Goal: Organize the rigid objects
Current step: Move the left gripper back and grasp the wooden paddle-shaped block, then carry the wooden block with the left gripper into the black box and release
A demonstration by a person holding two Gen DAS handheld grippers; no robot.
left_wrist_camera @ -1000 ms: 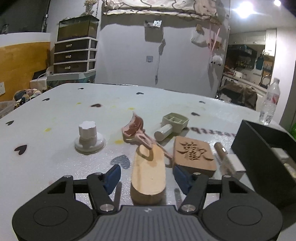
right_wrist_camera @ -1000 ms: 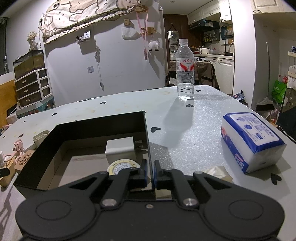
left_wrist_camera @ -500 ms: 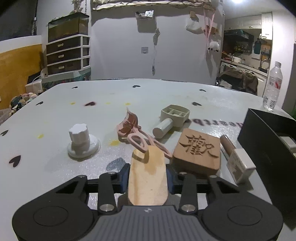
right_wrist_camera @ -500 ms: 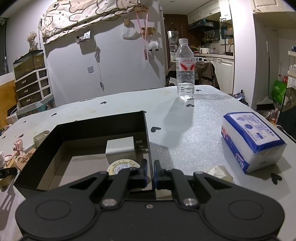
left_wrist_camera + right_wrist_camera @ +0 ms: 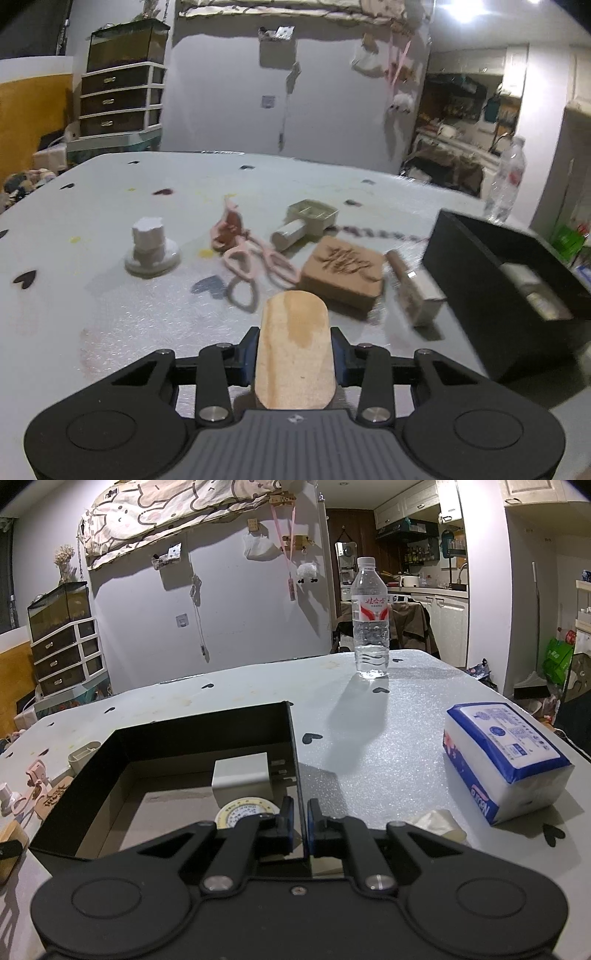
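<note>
A: Start at your left. What do you have in the left gripper (image 5: 294, 354)?

B: You are grasping the rounded wooden block (image 5: 293, 347); the blue pads press its two sides and it sits lifted clear of the table (image 5: 92, 295).

A: And on the table past it?

B: Going left to right in the left wrist view: a white knob on a round base (image 5: 151, 246), then a pink scissors-like piece (image 5: 255, 258) lying flat, a beige stamp with a round handle (image 5: 306, 221) behind it, a carved square wooden block (image 5: 341, 271), and a small roller-like tool (image 5: 413, 288) just beside that block. All of them are blurred.

A: Where is the black box (image 5: 207, 731)?

B: Right of those things, open at the top. Inside you see a white cube (image 5: 242, 779) and a roll of tape (image 5: 245, 810) touching in front of it.

A: Your right gripper (image 5: 300, 825)?

B: You have it clenched on the box's right wall, one pad inside and one outside.

A: Farther right?

B: A water bottle (image 5: 369, 627) stands upright near the far edge; a tissue pack (image 5: 506, 760) lies well apart from the box.
</note>
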